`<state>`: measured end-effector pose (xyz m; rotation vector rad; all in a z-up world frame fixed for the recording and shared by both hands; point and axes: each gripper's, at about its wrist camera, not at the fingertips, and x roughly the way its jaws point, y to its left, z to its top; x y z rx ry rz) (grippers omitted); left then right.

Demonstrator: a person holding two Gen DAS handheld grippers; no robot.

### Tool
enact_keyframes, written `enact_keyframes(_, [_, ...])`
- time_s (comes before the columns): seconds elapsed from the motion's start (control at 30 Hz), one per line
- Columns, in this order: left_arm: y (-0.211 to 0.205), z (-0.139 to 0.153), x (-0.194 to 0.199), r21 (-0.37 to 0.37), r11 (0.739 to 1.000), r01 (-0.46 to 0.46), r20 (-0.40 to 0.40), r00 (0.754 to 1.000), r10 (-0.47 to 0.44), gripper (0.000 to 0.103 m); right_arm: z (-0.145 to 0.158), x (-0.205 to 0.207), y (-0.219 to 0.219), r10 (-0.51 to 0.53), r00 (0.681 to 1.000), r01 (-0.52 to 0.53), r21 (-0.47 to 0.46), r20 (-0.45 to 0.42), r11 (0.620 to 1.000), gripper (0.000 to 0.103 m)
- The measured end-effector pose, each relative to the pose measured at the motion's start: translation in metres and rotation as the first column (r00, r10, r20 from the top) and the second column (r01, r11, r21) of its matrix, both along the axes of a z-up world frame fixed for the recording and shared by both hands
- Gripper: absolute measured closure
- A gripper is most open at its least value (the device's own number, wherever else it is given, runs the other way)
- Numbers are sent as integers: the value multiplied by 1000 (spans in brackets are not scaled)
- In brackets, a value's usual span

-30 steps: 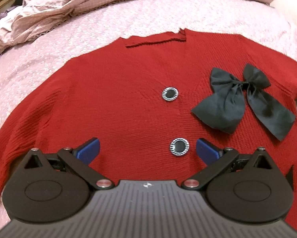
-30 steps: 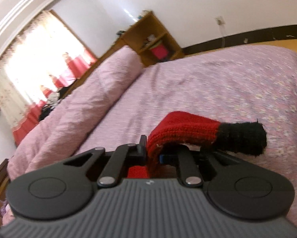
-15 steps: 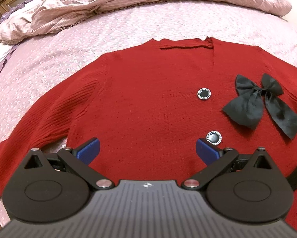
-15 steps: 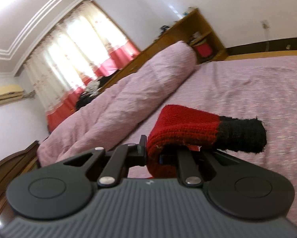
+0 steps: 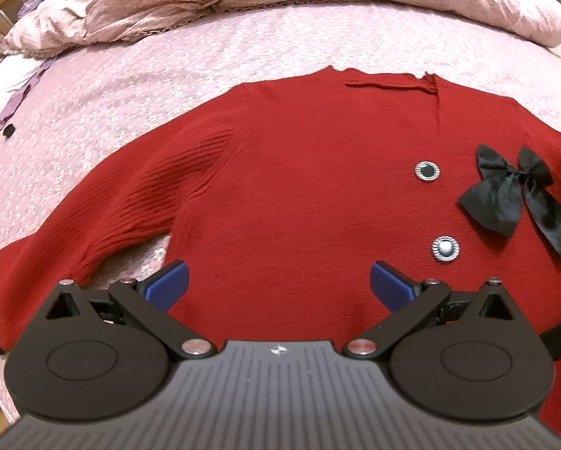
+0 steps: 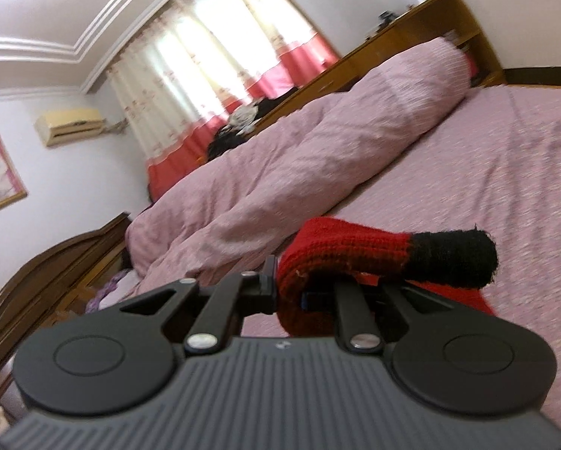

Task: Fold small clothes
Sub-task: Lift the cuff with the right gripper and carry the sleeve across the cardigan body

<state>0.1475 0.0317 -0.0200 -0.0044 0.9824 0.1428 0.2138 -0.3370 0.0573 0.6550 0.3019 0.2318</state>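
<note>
We see the red cardigan (image 5: pixel 299 195) spread flat on the pink bedspread (image 5: pixel 168 75), black bow (image 5: pixel 512 195) uppermost. Our left gripper (image 5: pixel 278 287) hovers over its hem, jaws wide apart and empty. Our right gripper (image 6: pixel 302 292) clamps the black-cuffed sleeve (image 6: pixel 374 255), lifted above the bed.

The sweater (image 5: pixel 299 195) runs off the right edge of the left wrist view, so its right sleeve is cut away there. Its near hem is hidden behind the left gripper (image 5: pixel 278 285). In the right wrist view the right gripper (image 6: pixel 304 292) has its pads buried in the red sleeve (image 6: pixel 340 247). The shelf (image 6: pixel 430 15) at the far right is blurred; its contents cannot be told.
</note>
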Motion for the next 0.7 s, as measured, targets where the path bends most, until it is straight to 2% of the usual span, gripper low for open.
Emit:
enact_keyframes(0.2, [23, 1, -8, -14, 999, -53, 9, 999, 53, 0, 2, 10, 48, 80, 997, -80, -22, 14, 997, 89])
enact_keyframes(0.33, [39, -1, -11, -23, 996, -87, 10, 996, 88, 0, -6, 15, 84, 119, 993, -119, -52, -3, 992, 89])
enact_keyframes(0.7, [71, -9, -18, -2, 989, -147, 21, 989, 147, 0, -74, 24, 164, 233, 959, -255, -131, -163, 958, 89])
